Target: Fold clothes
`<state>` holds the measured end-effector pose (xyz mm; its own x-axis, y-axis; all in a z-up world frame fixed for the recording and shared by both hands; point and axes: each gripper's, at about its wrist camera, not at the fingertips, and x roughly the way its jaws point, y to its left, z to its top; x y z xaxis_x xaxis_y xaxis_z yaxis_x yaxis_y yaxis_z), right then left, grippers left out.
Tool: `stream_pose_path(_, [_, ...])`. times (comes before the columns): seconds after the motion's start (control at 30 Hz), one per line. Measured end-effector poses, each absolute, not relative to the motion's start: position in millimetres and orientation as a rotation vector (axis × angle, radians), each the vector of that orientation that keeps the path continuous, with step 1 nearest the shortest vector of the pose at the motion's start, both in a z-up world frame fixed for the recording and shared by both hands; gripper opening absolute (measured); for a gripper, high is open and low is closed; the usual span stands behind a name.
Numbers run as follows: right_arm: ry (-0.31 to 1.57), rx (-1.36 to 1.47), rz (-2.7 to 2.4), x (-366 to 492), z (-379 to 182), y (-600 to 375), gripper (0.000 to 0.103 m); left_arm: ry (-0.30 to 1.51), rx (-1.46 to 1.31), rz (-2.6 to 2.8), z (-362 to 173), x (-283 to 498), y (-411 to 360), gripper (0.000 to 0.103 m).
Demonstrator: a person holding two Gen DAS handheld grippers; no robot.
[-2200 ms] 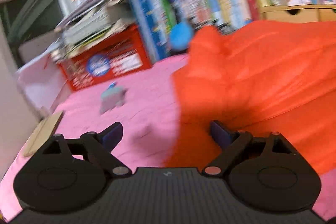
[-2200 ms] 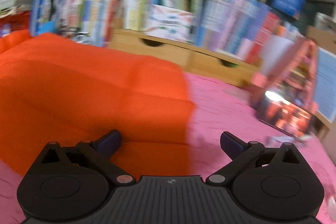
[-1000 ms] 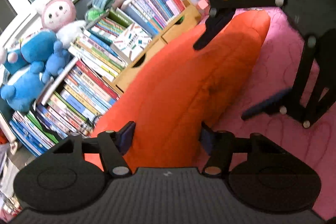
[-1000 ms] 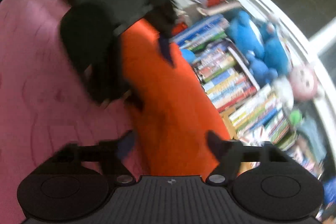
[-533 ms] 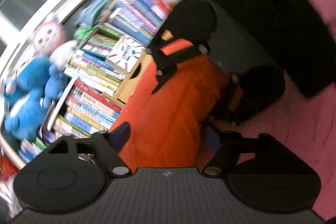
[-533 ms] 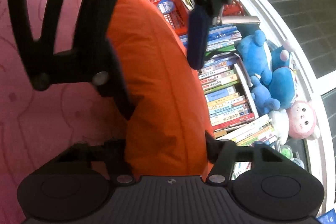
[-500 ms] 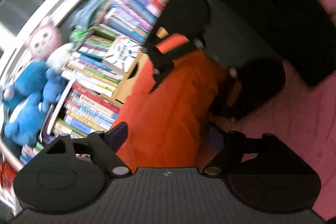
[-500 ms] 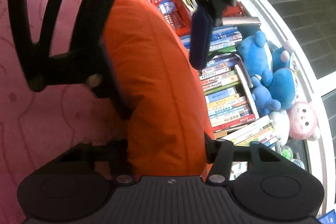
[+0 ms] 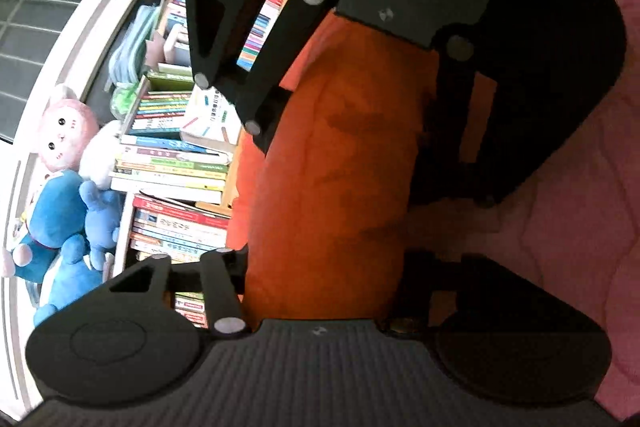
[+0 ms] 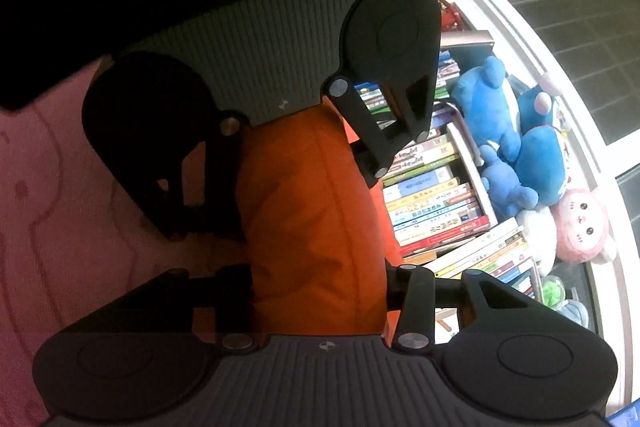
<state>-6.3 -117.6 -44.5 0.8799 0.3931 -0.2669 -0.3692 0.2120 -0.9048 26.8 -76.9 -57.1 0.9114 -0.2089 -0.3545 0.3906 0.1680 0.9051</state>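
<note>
Both claws just closed: left gripper [image 9: 322, 267] and right gripper [image 10: 318, 283] face each other nose to nose, each pinching the bunched orange garment [image 9: 332, 163] at 12 o'clock over the pink bedding [image 9: 580, 195], probably consolidating a fold.

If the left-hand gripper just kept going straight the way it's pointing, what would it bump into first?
The left gripper already has the orange garment between its fingers. Straight ahead along that bunched cloth stands the right gripper, facing it and clamped on the same garment, so it would probably meet that first; the depth is hard to judge.
</note>
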Motion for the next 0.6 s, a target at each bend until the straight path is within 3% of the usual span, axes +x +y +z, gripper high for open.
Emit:
stream_pose_path(0.13, [-0.024,-1.309,0.522,-2.6,-59.1,-119.6,0.035,0.207,1.341,-0.446,-59.4,26.8,-70.8,0.035])
stream_pose_path(0.6, [0.18,-1.246,0.447,24.7,-44.5,-163.5,0.031,0.336,1.198,-0.454,-45.5,35.3,-26.2,0.034])
